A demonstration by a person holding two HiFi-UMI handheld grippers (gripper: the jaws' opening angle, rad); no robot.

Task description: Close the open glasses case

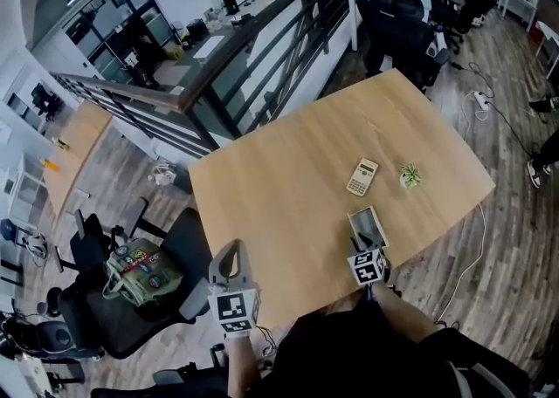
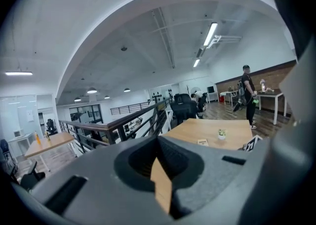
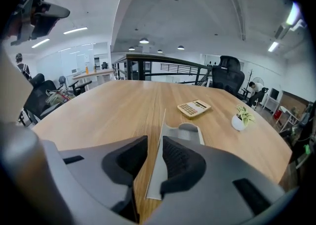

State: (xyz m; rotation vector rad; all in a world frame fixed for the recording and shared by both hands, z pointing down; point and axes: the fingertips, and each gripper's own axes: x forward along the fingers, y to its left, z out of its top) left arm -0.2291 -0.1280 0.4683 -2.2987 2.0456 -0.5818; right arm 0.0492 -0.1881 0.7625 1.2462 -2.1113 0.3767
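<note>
Glasses case point(image 1: 368, 225) sits open on the desk point(image 1: 288, 169), lower right of head view, lid point(image 3: 159, 165) raised. Right tool point(image 3: 154, 146): jaws apart, straddling the lid, not clamped. Left tool point(image 2: 158, 145): jaws together, empty, by the desk's lower-left edge. Closing not yet done.

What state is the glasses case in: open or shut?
Open: the glasses case has its lid raised off the base, edge-on between the parted jaws of the right tongs.
</note>
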